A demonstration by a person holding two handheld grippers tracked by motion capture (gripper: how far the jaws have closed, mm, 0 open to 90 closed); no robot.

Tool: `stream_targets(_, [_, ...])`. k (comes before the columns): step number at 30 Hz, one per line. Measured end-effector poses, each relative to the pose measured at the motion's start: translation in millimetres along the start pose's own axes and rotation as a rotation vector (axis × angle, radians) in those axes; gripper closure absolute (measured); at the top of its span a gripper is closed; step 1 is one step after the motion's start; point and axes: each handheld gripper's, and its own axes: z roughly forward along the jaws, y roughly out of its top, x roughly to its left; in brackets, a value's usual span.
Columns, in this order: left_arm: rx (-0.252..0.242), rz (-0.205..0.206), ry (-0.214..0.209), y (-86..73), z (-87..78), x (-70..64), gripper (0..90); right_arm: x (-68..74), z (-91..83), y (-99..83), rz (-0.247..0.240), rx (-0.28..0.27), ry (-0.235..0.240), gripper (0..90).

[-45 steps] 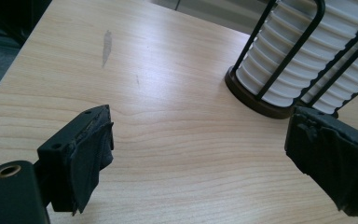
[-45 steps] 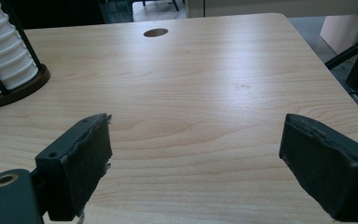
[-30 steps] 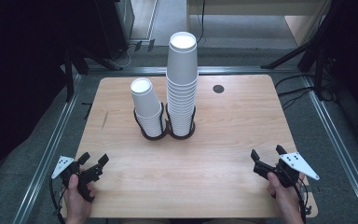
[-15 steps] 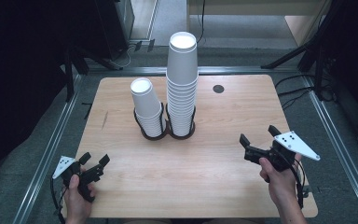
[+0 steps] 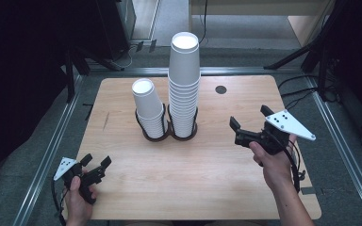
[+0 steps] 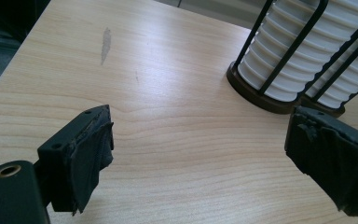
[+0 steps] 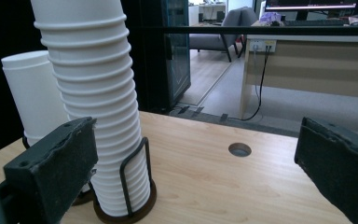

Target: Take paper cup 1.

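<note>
A pale wood worktop carries two wire holders at frame centre: the tall cup stack beside the short cup stack. Bare wood separates them from the right gripper, open at centre right, and the left gripper, open at lower left.

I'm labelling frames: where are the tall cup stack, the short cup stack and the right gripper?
tall cup stack [image 5: 184,89], high view, mid ribbed side.
short cup stack [image 5: 148,106], high view, upper side.
right gripper [image 5: 250,123], high view, between its fingertips.

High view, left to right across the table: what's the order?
Left tool → short cup stack → tall cup stack → table hole → right tool.
</note>
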Motion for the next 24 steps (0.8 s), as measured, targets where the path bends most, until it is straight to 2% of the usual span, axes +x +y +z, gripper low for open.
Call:
stream_targets(7, [0.002,0.002,-0.003,0.0,0.3,-0.3,7.9,14.8,13.0,17.7,-0.013,-0.014,0.022,0.0])
stream_targets(9, [0.003,0.003,-0.004,0.0,0.4,-0.3,7.9,23.5,20.4,23.7,-0.027,-0.015,0.036,0.0])
stream_targets(24, [0.008,0.009,-0.009,-0.1,1.4,-1.3,7.9,51.0,47.9,42.4,-0.043,-0.026,0.075,0.0])
